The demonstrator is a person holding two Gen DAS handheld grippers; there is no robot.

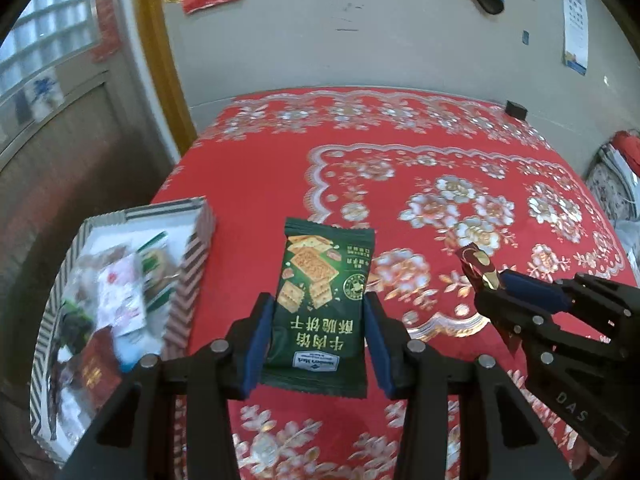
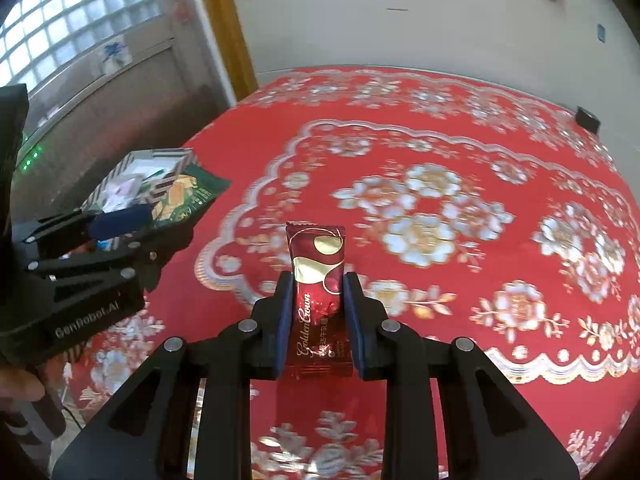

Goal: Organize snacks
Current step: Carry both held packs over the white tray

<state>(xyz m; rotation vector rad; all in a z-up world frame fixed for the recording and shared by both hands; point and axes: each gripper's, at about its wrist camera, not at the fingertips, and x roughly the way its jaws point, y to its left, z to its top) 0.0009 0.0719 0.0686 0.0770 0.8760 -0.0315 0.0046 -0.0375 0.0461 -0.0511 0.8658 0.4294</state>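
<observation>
My left gripper is shut on a green cracker packet, which it holds flat above the red tablecloth. My right gripper is shut on a dark red candy bar with gold lettering, its far end sticking out past the pads. In the left wrist view the right gripper shows at the right with the candy in it. In the right wrist view the left gripper shows at the left with the green packet over the striped box.
A striped open box with several snack packets inside stands at the table's left edge. The red flowered tablecloth covers the table. A small black item lies at the far right corner. A wall and door frame stand behind.
</observation>
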